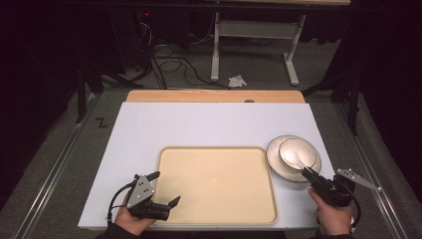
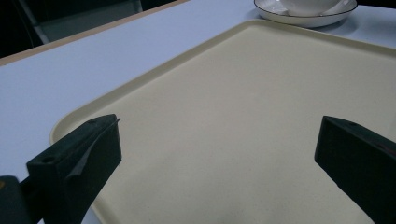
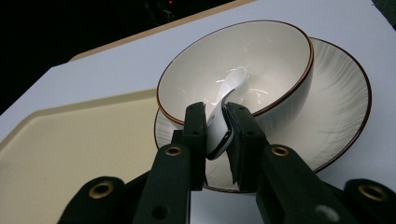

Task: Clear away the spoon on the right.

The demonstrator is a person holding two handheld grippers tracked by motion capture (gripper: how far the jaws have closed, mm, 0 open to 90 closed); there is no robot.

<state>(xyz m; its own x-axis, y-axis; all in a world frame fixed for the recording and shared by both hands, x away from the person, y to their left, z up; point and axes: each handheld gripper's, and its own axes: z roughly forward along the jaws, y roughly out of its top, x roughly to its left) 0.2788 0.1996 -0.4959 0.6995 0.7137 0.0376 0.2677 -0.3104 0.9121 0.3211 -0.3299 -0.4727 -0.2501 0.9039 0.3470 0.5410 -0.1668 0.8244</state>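
Spoon [image 3: 224,109] handle sat pinched in the right gripper [image 3: 216,122]; lifting it from the bowl [image 3: 261,60] looked next. Left gripper [image 1: 158,188] waited wide open, holding nothing.

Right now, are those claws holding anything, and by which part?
The right gripper is shut on the spoon by its handle end, its scoop lying in the bowl. The left gripper is open, holding nothing.

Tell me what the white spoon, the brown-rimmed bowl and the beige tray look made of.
White spoon: glazed ceramic by its gloss, possibly melamine. Brown-rimmed white bowl: likely glazed ceramic, with bright glare inside. Beige rectangular tray: likely moulded plastic, matte, with a rolled rim.
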